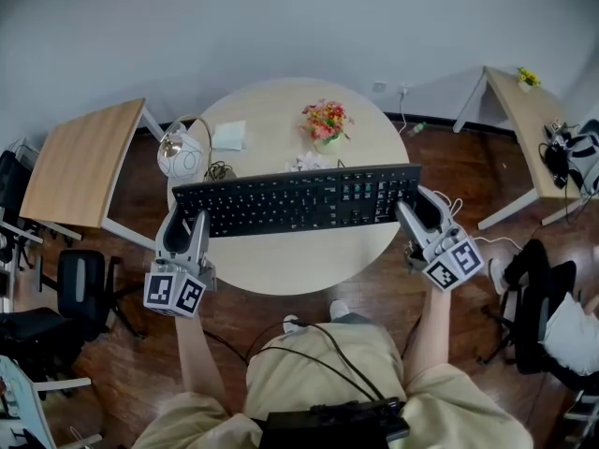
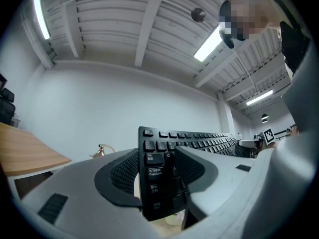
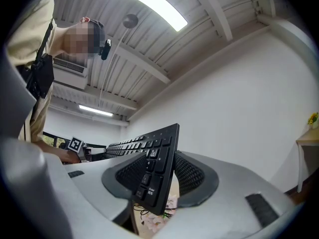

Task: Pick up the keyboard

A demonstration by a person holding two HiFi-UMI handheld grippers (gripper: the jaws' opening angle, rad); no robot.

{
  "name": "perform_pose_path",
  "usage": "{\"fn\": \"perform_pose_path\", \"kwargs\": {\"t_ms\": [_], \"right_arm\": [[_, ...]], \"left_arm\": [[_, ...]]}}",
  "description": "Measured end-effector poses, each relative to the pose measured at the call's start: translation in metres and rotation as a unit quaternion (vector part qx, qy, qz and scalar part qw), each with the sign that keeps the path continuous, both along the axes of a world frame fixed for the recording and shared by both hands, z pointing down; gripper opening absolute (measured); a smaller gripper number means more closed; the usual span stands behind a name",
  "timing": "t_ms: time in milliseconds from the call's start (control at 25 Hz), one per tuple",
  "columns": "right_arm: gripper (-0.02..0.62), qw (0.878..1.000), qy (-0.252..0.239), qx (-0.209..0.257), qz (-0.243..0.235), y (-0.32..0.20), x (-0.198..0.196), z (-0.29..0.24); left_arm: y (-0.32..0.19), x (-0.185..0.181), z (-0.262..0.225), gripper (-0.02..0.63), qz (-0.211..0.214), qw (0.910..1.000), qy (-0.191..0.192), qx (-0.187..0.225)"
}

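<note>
A long black keyboard [image 1: 298, 200] hangs in the air above the round beige table [image 1: 281, 260], held by both ends. My left gripper [image 1: 190, 221] is shut on its left end; in the left gripper view the keyboard's left end [image 2: 158, 178] stands on edge between the two dark pads. My right gripper [image 1: 409, 210] is shut on the right end. In the right gripper view that end [image 3: 155, 171] is clamped between the pads and the keys run away toward the other gripper [image 3: 76, 145].
On the table behind the keyboard are a small flower bouquet [image 1: 325, 122], a white paper pad [image 1: 229, 136], a brass lamp [image 1: 181, 150] and tangled cable. Wooden desks stand at left [image 1: 84, 162] and right [image 1: 524, 110]. Office chairs [image 1: 80, 288] stand on the dark wood floor.
</note>
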State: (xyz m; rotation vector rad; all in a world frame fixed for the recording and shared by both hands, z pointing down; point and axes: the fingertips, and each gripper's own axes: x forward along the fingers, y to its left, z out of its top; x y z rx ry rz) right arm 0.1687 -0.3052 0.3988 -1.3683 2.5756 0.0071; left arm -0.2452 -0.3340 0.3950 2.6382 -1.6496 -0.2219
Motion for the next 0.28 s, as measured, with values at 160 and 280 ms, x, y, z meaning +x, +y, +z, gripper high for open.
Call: {"fn": "perform_pose_path", "kwargs": {"t_ms": [160, 280], "right_arm": [[0.186, 1.0, 0.006, 0.001, -0.005, 0.0016, -0.0034, 0.0003], [0.186, 1.0, 0.011, -0.001, -0.008, 0.0023, -0.007, 0.0008]], "left_arm": [[0.0045, -0.0038, 0.0028, 0.204, -0.005, 1.0, 0.002, -0.001], [0.0065, -0.0076, 0.0051, 0.204, -0.008, 1.0, 0.003, -0.002]]}}
